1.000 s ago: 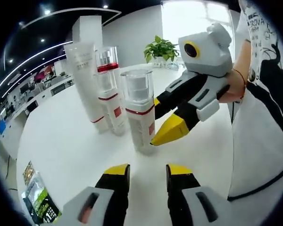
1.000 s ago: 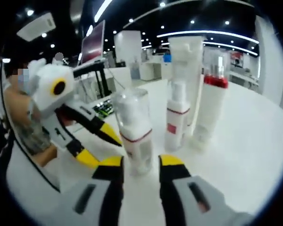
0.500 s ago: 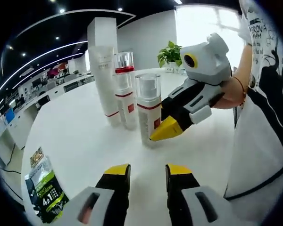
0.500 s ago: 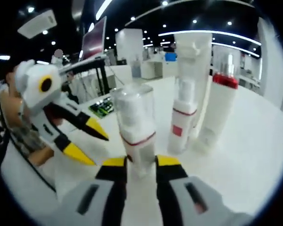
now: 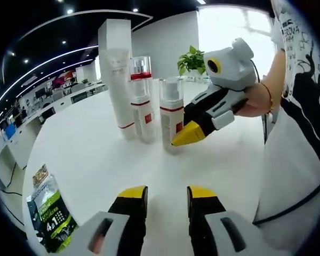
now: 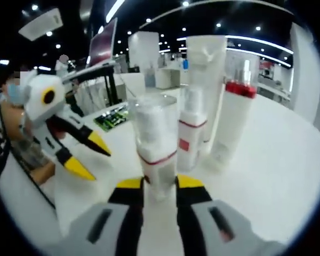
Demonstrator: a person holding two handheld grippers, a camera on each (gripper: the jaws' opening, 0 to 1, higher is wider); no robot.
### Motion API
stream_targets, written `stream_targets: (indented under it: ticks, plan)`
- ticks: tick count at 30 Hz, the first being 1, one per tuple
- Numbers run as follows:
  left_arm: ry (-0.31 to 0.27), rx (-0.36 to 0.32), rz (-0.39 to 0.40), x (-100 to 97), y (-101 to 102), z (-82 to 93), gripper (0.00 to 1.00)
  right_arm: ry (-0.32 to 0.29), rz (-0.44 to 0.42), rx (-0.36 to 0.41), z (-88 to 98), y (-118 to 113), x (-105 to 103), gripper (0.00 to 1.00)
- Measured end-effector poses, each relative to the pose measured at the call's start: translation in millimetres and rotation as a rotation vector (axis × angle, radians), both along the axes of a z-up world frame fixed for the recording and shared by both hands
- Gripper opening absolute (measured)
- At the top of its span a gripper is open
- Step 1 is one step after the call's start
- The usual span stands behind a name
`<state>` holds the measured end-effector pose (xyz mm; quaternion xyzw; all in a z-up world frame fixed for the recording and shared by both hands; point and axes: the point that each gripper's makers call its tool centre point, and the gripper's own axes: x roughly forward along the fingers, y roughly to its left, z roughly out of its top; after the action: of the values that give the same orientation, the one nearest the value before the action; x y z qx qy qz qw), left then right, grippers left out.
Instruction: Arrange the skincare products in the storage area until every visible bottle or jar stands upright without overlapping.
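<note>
Right now the right gripper (image 6: pixel 159 183) has its yellow-tipped jaws clenched on the base of the white pump bottle with a clear cap and a red band (image 6: pixel 155 143), which stands upright on the round white bench (image 6: pixel 266 170); in the left gripper view that same gripper (image 5: pixel 188 134) reaches in beside the bottle (image 5: pixel 172 113). The likely risk is a tip or a knock: the hold is low on a tall, narrow bottle, so a quick sideways shift could topple it into its neighbours, and letting go while it leans would leave it lying down.

The left gripper (image 5: pixel 165 193) has its jaws parted by a narrow gap, holding nothing, above bare bench in front of the held bottle.

Just behind the held bottle stands a slimmer white spray bottle with a red label (image 6: pixel 188 136), close but seemingly apart from it. Behind that rises a tall white squeeze tube standing on its cap (image 6: pixel 208 80), and to its side a white bottle with a red collar and clear top (image 6: pixel 232 120). All four look upright. A green printed sachet (image 5: pixel 48 216) lies flat on the bench, well apart from the held bottle, near the edge.
</note>
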<state>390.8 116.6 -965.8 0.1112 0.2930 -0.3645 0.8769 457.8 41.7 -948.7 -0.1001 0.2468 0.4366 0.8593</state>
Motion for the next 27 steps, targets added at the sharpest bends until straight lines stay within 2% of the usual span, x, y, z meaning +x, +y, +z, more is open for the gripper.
stream_targets:
  ticks: [15,19,21,27]
  plan:
    - [0.015,0.014,-0.023,1.8,2,-4.3,0.29,-0.021,-0.018,0.010,-1.0,-15,41,0.21]
    - [0.013,0.014,-0.033,7.1,1,-2.8,0.29,-0.015,-0.011,0.002,-0.5,-16,41,0.27]
    - [0.005,0.008,-0.032,11.3,0,-0.3,0.29,-0.011,-0.020,0.020,3.6,-18,40,0.27]
    - [-0.021,-0.019,-0.020,35.0,-9,8.0,0.28,-0.018,-0.046,0.009,6.7,-28,35,0.22]
